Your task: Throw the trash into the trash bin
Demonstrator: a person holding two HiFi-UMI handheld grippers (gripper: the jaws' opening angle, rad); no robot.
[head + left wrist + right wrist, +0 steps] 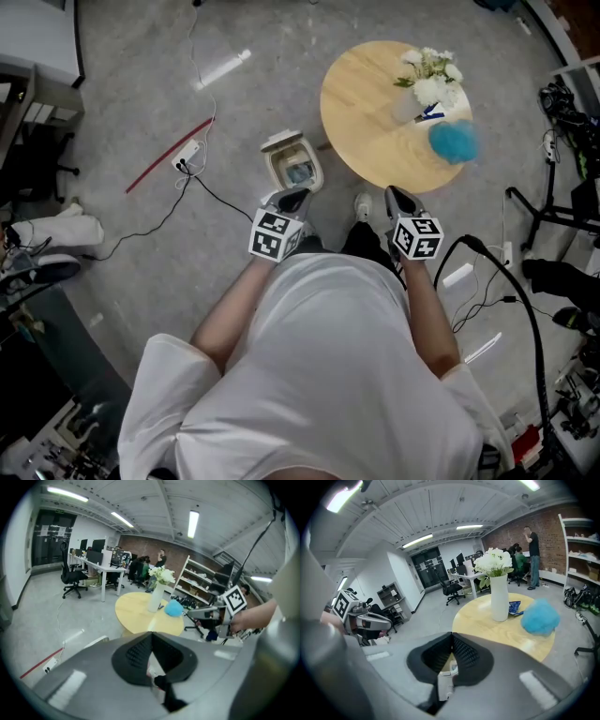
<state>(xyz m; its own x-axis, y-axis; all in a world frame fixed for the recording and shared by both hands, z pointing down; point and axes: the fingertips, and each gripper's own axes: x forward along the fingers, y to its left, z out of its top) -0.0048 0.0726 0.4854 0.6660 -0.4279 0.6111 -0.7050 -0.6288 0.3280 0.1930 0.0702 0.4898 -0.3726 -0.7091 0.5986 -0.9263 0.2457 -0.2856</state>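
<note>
Pressed together, empty: left gripper [292,195] and right gripper [401,197]. Far right on round pale wooden table [366,103]: fluffy blue trash clump [454,142], likely light and squashy; pinch deep through its middle.

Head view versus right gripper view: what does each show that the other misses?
Head view only: the trash bin, lid up, on the floor, plus a power strip. Right gripper view only: office chairs and a standing person far behind. Both: the round table, the vase of white flowers, the blue fluffy ball, the left gripper.
</note>
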